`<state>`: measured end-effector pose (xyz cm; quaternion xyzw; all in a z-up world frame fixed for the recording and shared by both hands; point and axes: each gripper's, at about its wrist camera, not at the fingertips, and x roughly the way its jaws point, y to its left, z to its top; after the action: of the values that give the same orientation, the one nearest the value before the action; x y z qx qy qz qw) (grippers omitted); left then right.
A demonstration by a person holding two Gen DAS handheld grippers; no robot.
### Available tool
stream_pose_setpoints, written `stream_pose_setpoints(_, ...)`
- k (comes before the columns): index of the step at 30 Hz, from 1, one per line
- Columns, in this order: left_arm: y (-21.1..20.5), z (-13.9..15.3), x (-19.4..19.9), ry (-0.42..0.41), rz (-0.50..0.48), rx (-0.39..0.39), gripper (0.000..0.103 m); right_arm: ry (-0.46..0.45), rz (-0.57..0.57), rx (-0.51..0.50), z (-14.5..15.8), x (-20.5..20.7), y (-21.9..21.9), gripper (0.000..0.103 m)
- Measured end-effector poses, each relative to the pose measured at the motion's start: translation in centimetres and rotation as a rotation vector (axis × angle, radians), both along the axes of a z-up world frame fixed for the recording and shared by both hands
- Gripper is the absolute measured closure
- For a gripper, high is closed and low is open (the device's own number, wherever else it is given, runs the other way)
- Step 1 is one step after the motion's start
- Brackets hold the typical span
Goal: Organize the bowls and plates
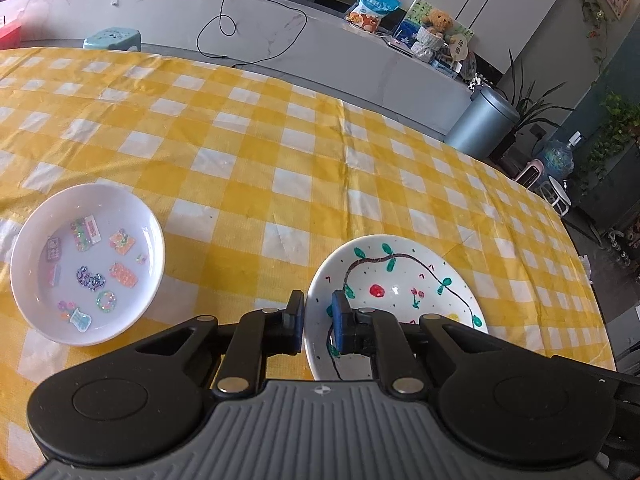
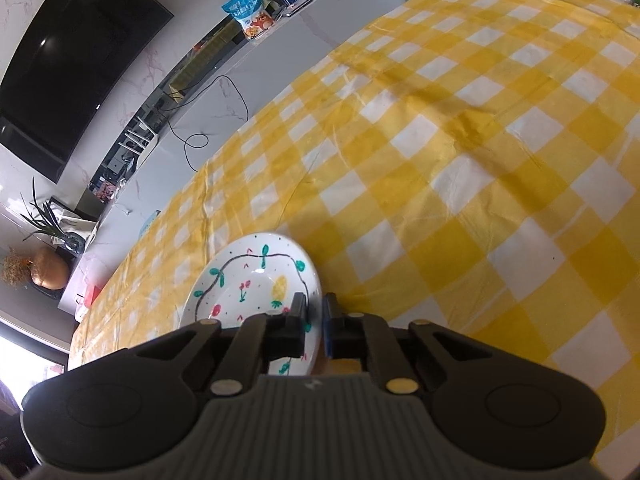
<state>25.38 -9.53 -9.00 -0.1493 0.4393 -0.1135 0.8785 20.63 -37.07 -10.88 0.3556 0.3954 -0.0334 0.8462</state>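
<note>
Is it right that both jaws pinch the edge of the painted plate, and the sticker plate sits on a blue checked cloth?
No, the cloth is yellow and white checked, not blue; the left wrist view shows it. The rest holds: both jaws pinch the painted plate's edge, and the sticker plate sits on the cloth.

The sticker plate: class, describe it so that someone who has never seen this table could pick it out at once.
Find the table with the yellow-and-white checked tablecloth, then look to its near left side in the left wrist view. There sits the sticker plate, plain white, holding small glittery stickers. Its neighbour, the painted plate, instead carries a hand-drawn vine, green leaves and red fruit.
</note>
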Motion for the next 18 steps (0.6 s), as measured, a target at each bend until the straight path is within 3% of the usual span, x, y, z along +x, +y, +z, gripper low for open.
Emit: stream_pose_setpoints(18, 1.5, 1.7, -4.7, 0.029, 0.029, 0.010, 0.089, 0.001, 0.029, -0.016, 2.0, -4.0, 1.1, 0.098)
